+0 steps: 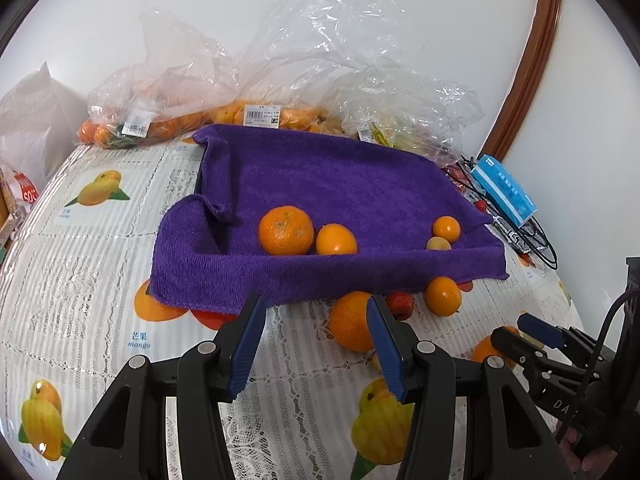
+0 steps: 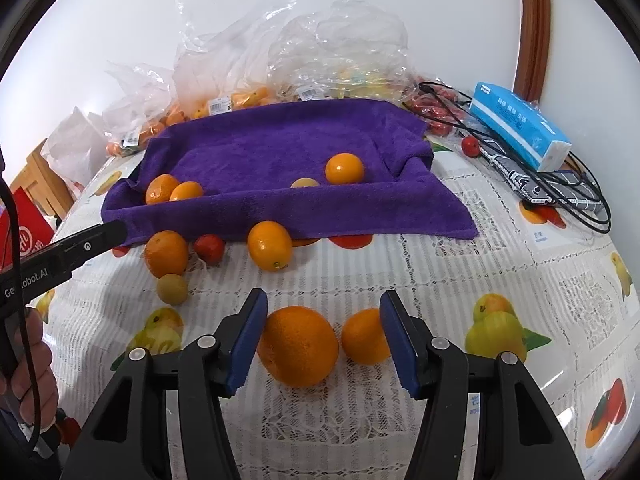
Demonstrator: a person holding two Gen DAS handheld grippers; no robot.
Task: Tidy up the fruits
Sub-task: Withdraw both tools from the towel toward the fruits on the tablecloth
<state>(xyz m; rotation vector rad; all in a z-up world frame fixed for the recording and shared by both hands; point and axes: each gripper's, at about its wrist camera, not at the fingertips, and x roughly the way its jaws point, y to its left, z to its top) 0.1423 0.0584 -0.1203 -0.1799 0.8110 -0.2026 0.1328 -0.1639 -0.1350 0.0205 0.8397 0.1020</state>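
A tray lined with a purple towel (image 1: pixel 340 184) (image 2: pixel 280 148) holds a big mandarin (image 1: pixel 285 230), a smaller orange (image 1: pixel 336 239), a small orange (image 1: pixel 446 228) and a pale little fruit (image 1: pixel 438 244). My left gripper (image 1: pixel 316 312) is open and empty, just left of a loose orange (image 1: pixel 350 326) in front of the tray. My right gripper (image 2: pixel 322 312) is open over a large orange (image 2: pixel 298 346) and a smaller one (image 2: pixel 364 336), touching neither. More loose fruit lies before the tray: a mandarin (image 2: pixel 166 253), a red fruit (image 2: pixel 209 248), an orange (image 2: pixel 269 245), a pale fruit (image 2: pixel 172 289).
Clear plastic bags of fruit (image 1: pixel 224 80) (image 2: pixel 280 60) stand behind the tray against the white wall. A blue tissue pack (image 2: pixel 520 126), black cables (image 2: pixel 560 192) and a small red fruit (image 2: pixel 470 146) lie at the right. The tablecloth (image 2: pixel 460 280) has fruit prints.
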